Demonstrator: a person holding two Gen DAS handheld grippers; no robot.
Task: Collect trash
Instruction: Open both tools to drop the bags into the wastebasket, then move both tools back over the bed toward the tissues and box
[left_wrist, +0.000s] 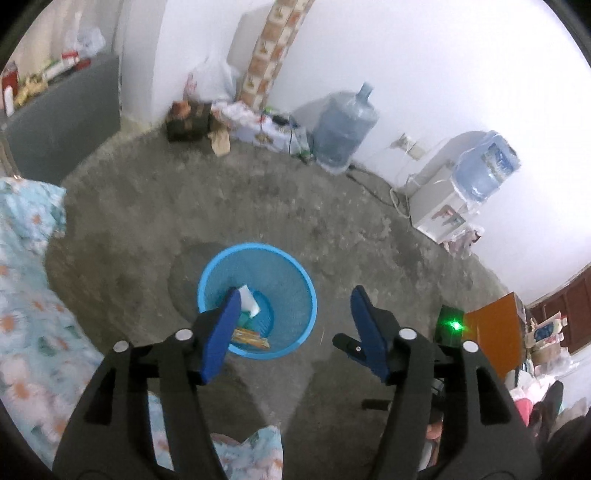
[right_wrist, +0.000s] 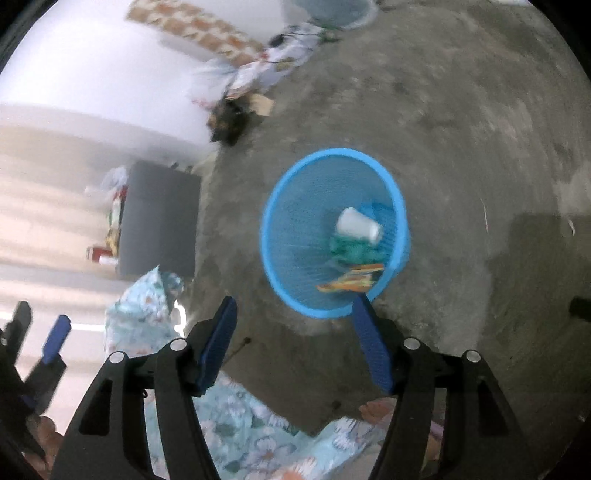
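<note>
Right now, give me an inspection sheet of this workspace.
Surface: bare grey concrete floor, stained.
Job's things: blue mesh bin upright on the floor, holding a white cup, green crumpled wrapper and orange packet.
Clutter: bags and boxes heaped at the wall; floral bedding at the edge.
Grippers: left gripper and right gripper both open, nothing between the fingers.
Cables: cord running along the floor by the wall.
Surroundings: water jug, dispenser, dark cabinet.

Cup (right_wrist: 358, 223) in basket (right_wrist: 288, 206) (atop wrappers (right_wrist: 351, 280)), basket on floor (right_wrist: 461, 129)
</note>
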